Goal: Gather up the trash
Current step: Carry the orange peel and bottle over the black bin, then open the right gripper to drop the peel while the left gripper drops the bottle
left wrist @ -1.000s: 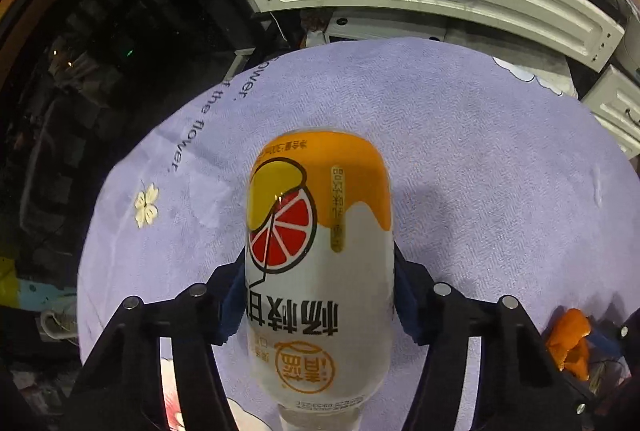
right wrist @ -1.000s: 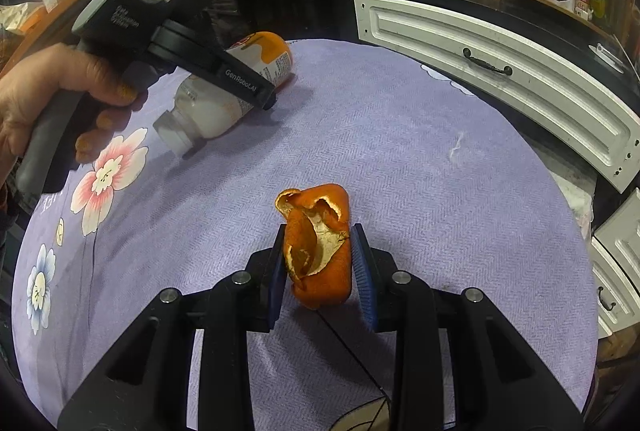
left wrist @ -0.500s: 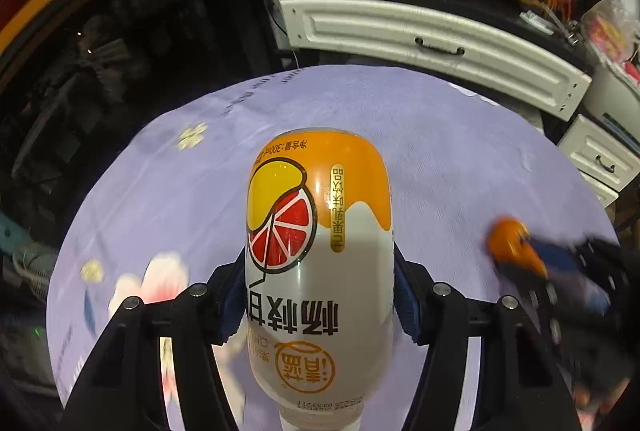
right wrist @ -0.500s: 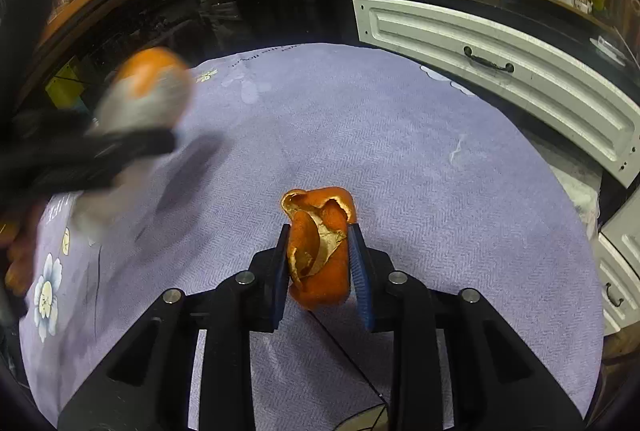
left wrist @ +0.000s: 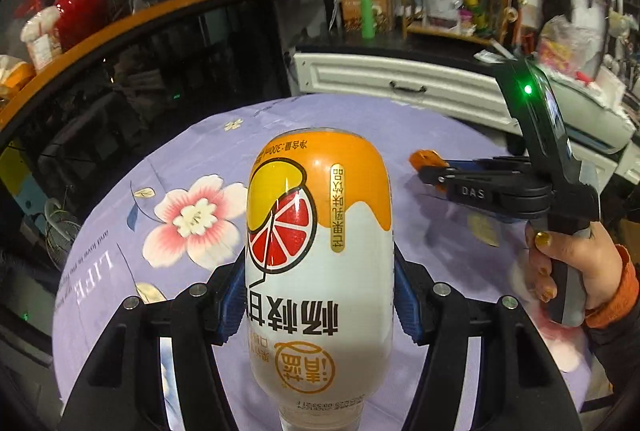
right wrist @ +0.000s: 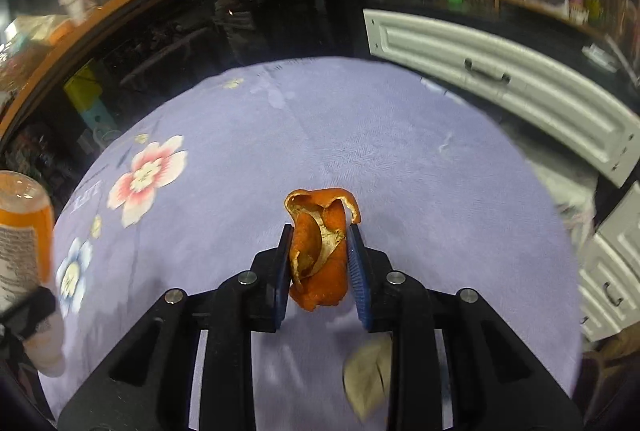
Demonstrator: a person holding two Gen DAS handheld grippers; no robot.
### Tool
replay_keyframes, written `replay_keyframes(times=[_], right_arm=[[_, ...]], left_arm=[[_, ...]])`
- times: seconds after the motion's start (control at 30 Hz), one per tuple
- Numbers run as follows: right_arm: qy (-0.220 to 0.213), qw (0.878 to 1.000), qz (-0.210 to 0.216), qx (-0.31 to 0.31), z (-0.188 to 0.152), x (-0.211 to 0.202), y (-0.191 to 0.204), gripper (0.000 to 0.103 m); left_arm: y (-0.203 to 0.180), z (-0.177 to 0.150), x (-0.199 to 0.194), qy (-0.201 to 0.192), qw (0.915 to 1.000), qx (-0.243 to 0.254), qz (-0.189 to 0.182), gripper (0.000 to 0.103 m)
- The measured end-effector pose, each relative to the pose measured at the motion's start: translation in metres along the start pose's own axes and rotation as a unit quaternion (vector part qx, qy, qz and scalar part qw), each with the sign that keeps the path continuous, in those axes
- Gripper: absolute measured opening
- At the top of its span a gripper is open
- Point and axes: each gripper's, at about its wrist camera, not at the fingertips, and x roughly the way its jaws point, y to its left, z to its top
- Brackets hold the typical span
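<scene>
The left gripper [left wrist: 320, 295] fingers pinch the bottle [left wrist: 319, 251], its long axis along them. The right gripper [right wrist: 320, 271] fingers pinch the peel [right wrist: 318, 255], both above the worktop [right wrist: 360, 135].

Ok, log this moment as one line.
left gripper: shut on bottle | right gripper: shut on orange peel | both above purple tablecloth

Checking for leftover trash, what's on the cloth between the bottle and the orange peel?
In the left wrist view, only bare purple tablecloth shows between the bottle and the orange peel.
</scene>
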Motion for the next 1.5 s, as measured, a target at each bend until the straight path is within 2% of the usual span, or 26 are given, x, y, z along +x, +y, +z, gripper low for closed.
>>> replay_keyframes(times=[0.2,0.33,0.5,0.63,0.77,0.83,1.03,1.3,1.37,1.43,1.47,1.5], right_arm=[[-0.028,1.000,-0.001,-0.003,-0.043,-0.080,-0.024,0.027],[-0.050,0.999,-0.016,0.012,-0.085,-0.143,-0.057,0.027],[-0.066,0.996,-0.057,0.027,-0.140,-0.206,-0.101,0.027],[-0.065,0.993,-0.093,0.031,-0.186,-0.235,-0.131,0.027],[-0.044,0.990,-0.127,0.036,-0.227,-0.238,-0.156,0.027],[-0.029,0.989,-0.130,0.056,-0.247,-0.234,-0.174,0.027],[0.017,0.986,-0.137,0.096,-0.294,-0.202,-0.205,0.027],[0.056,0.977,-0.135,0.153,-0.328,-0.159,-0.236,0.028],[0.060,0.976,-0.135,0.162,-0.330,-0.151,-0.240,0.032],[0.064,0.974,-0.134,0.174,-0.333,-0.145,-0.246,0.045],[0.062,0.973,-0.134,0.178,-0.334,-0.144,-0.248,0.060],[0.058,0.972,-0.136,0.182,-0.336,-0.143,-0.249,0.068]], left_arm=[[-0.050,-0.024,-0.034,-0.028,0.9975,-0.014,-0.063,0.060],[-0.094,-0.035,-0.053,-0.049,0.9946,0.007,-0.091,0.060],[-0.142,-0.042,-0.069,-0.065,0.9874,0.019,-0.143,0.060],[-0.181,-0.046,-0.076,-0.067,0.9800,0.020,-0.186,0.060],[-0.219,-0.053,-0.076,-0.062,0.9728,0.028,-0.221,0.061],[-0.239,-0.058,-0.071,-0.053,0.9696,0.033,-0.237,0.061],[-0.286,-0.075,-0.052,-0.027,0.9677,0.053,-0.245,0.061],[-0.315,-0.093,-0.029,0.008,0.9651,0.060,-0.255,0.061],[-0.318,-0.097,-0.025,0.013,0.9654,0.060,-0.253,0.061],[-0.320,-0.099,-0.022,0.020,0.9656,0.058,-0.253,0.061],[-0.321,-0.101,-0.019,0.024,0.9656,0.059,-0.252,0.061],[-0.322,-0.102,-0.018,0.026,0.9658,0.060,-0.251,0.061]])
